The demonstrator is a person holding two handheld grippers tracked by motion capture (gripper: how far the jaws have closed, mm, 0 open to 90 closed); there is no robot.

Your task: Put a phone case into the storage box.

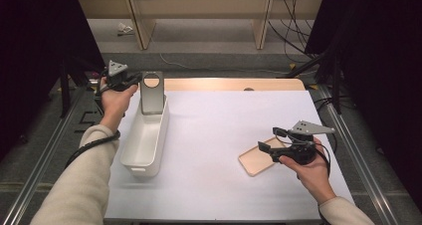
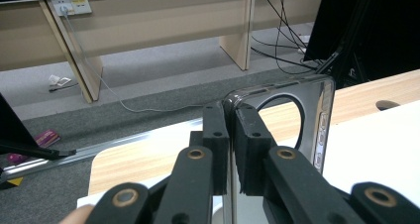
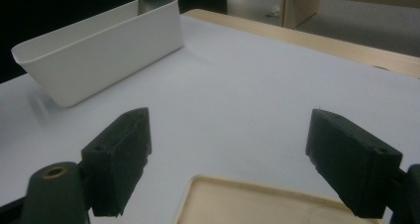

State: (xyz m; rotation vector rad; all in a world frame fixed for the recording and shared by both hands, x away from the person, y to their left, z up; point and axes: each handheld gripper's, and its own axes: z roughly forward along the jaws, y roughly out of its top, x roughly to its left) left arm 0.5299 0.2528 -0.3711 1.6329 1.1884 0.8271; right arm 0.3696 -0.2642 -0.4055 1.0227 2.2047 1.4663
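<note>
Nearest to us in the high view are two forearms in pale sleeves, coming in from the bottom edge. We hold the left tool (image 1: 133, 78) at the far left of the surface (image 1: 214, 130), its jaws pinching the top edge of a shiny grey metal plate with a round hole (image 1: 152, 92). That plate stands upright in the far end of a long white bin (image 1: 145, 140), and in the left gripper view the black pads press on its rim from both sides.

Our right tool (image 1: 269, 140) hovers at the right side, jaws spread wide with nothing between them, just over the near-left corner of a shallow beige tray (image 1: 255, 161) that lies flat on the surface, well apart from the bin.

We see a white sheet covering the surface, with a strip of bare wood along its far edge. Beyond it lie grey carpet, pale wooden furniture legs, loose cables and dark screens at both sides.
</note>
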